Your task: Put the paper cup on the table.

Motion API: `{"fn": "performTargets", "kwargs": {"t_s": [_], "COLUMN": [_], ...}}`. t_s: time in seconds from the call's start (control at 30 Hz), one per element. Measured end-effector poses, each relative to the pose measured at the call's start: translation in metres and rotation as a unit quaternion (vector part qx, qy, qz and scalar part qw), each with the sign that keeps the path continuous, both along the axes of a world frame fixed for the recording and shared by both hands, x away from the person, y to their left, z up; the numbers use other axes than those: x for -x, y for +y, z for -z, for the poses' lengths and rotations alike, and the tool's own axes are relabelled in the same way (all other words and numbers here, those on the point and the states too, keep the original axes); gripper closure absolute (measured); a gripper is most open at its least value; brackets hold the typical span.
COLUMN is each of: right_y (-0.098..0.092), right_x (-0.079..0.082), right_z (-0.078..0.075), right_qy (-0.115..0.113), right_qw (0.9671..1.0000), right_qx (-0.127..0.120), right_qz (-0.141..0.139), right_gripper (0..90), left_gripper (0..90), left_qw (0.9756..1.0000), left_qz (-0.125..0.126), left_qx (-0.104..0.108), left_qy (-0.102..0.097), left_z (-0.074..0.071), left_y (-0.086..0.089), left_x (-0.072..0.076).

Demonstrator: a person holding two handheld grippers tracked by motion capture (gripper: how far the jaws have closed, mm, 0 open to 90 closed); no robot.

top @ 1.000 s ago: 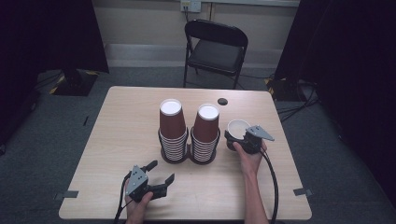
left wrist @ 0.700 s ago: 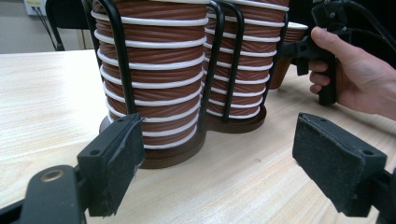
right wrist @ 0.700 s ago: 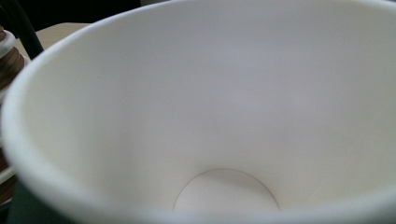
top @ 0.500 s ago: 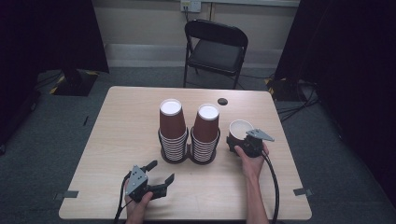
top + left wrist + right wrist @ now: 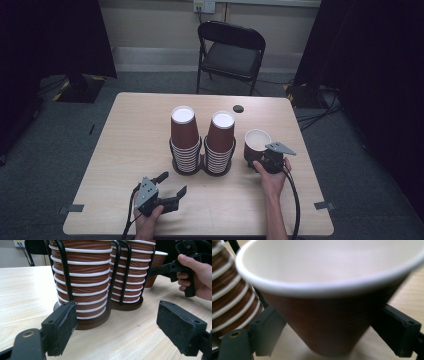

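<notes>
Two tall stacks of brown ribbed paper cups, left (image 5: 184, 135) and right (image 5: 221, 137), stand upside down in a black wire holder (image 5: 200, 167) at the table's middle. Just right of them is a single brown cup (image 5: 257, 139), upright with its white inside showing. My right gripper (image 5: 256, 155) is shut on its lower wall, and in the right gripper view its jaws press both sides of the cup (image 5: 329, 277). My left gripper (image 5: 173, 183) rests open near the front edge. Its wide-apart jaws point at the stacks (image 5: 82, 277), with nothing between them.
A small black round object (image 5: 238, 108) lies on the wooden table (image 5: 125, 150) behind the right stack. A black folding chair (image 5: 231, 50) stands beyond the far edge. The right hand (image 5: 197, 277) holding its gripper shows in the left gripper view.
The right gripper and its cup have shifted slightly toward the near edge. The left gripper has not moved.
</notes>
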State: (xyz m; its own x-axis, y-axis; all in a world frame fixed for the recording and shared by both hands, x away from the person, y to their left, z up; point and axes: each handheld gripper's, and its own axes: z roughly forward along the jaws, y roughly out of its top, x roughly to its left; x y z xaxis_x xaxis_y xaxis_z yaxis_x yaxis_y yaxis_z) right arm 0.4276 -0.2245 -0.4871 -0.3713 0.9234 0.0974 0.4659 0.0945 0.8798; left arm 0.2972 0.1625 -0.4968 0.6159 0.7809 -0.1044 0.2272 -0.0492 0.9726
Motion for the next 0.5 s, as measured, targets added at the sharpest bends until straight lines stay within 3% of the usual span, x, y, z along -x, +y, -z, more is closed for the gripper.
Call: {"fn": "performTargets", "kwargs": {"t_s": [0.07, 0.23, 0.33, 0.5], "right_y": [-0.002, -0.003, -0.003, -0.004], "right_x": [0.004, 0.018, 0.025, 0.043], "right_z": [0.001, -0.006, -0.006, -0.011], "right_qy": [0.008, -0.015, -0.017, -0.039], "right_qw": [1.0, 0.9998, 0.9998, 0.9988], "right_qx": [-0.002, -0.006, -0.005, -0.022], "right_qz": [0.002, 0.01, 0.011, 0.018], "right_gripper": [13.3, 13.1, 13.4, 13.7], "left_gripper": [16.5, 16.5, 17.2, 16.8], "left_qw": [1.0, 0.9999, 0.9999, 0.9998], "left_qz": [0.003, -0.001, 0.005, 0.007], "left_qx": [-0.004, -0.008, -0.004, -0.003], "left_qy": [0.003, 0.006, 0.008, 0.018], "left_z": [0.0, 0.0, 0.0, 0.0], "left_y": [0.0, -0.001, 0.0, 0.0], "left_x": [-0.001, -0.001, -0.002, -0.004]}}
